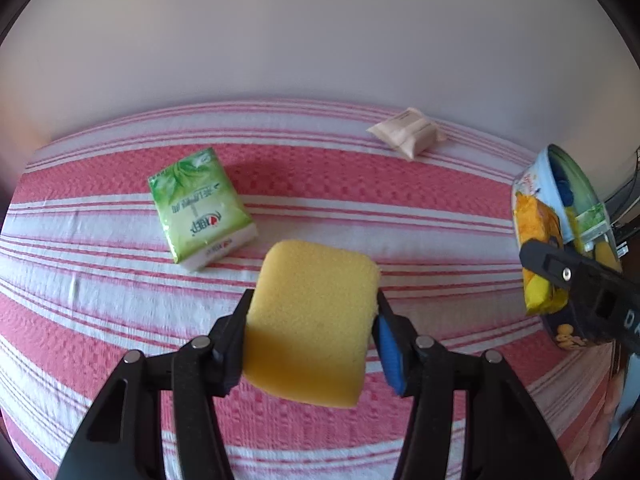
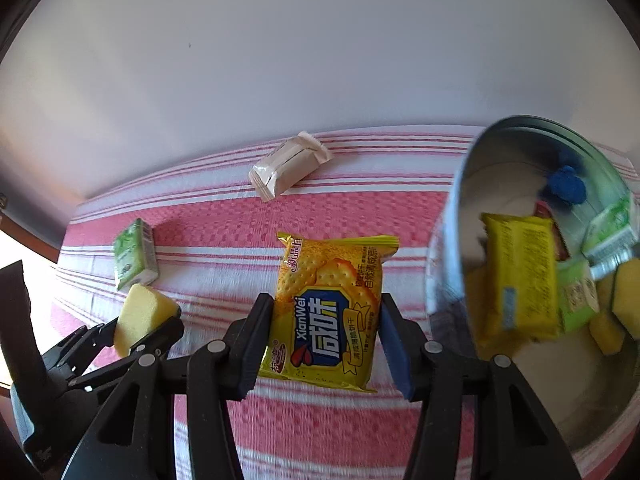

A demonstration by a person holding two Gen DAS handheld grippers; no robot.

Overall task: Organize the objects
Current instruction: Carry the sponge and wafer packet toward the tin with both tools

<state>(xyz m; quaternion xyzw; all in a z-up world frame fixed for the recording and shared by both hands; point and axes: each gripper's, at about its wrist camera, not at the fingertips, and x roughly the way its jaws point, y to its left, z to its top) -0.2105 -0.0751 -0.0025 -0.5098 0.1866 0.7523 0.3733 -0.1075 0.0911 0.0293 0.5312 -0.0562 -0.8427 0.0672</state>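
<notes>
My left gripper (image 1: 312, 334) is shut on a yellow sponge (image 1: 312, 320), held above the striped cloth; the same sponge (image 2: 140, 316) shows at the left of the right wrist view. My right gripper (image 2: 324, 344) is shut on a yellow cracker packet (image 2: 332, 308), lifted off the cloth; that packet (image 1: 538, 256) appears at the right edge of the left wrist view. A round metal tin (image 2: 460, 216) stands to the right, holding another yellow packet (image 2: 520, 276), sponges, a green pack and a blue item.
A green tissue pack (image 1: 200, 208) lies on the pink-and-white striped cloth (image 1: 100, 280) left of the sponge. A beige wrapped packet (image 1: 406, 132) rests near the far edge by the white wall. The cloth's edge drops off at the left.
</notes>
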